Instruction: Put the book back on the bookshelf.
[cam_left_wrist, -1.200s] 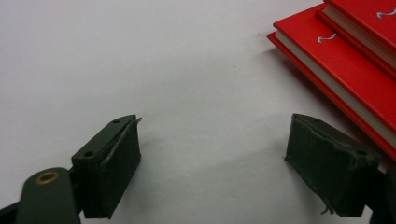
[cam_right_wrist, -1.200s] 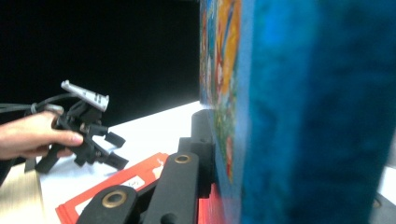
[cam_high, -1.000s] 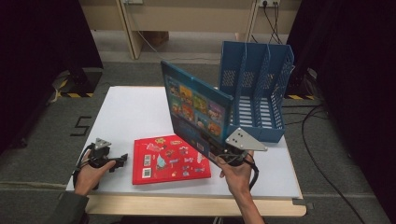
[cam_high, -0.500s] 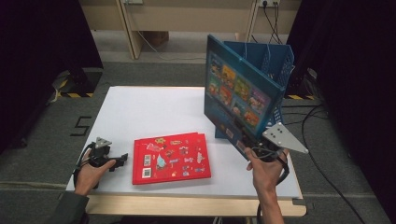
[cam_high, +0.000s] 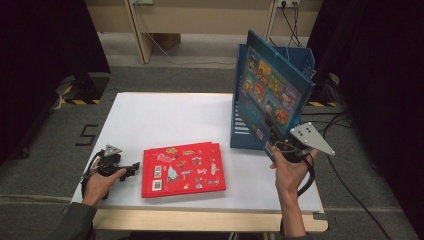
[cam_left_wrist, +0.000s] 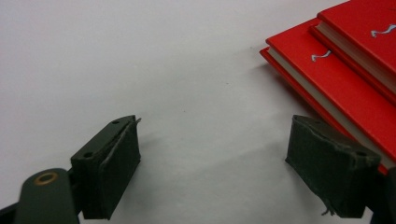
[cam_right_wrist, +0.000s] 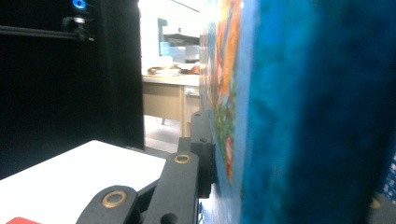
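A blue picture book (cam_high: 272, 92) stands upright in the air, directly in front of the blue file rack (cam_high: 242, 134). My right gripper (cam_high: 281, 148) is shut on its lower corner, under the person's hand. In the right gripper view the blue cover (cam_right_wrist: 303, 116) is close at the right, with one black pad (cam_right_wrist: 204, 154) pressed against it. A stack of red books (cam_high: 182, 168) lies flat at the front of the white table (cam_high: 165, 117). My left gripper (cam_high: 132, 168) rests on the table just left of the stack, open with nothing between its jaws (cam_left_wrist: 215, 172); the red books' corner (cam_left_wrist: 345, 88) lies beyond its right jaw.
The file rack's slotted dividers (cam_high: 301, 57) rise at the table's back right. Cables (cam_high: 345, 125) trail off the right edge. The dark floor carries a marking (cam_high: 89, 134) to the left, and a wooden frame (cam_high: 142, 30) stands behind.
My right gripper has carried the blue book rightward and a little up, from above the red books to in front of the rack, turning it more upright. The left gripper has stayed put.
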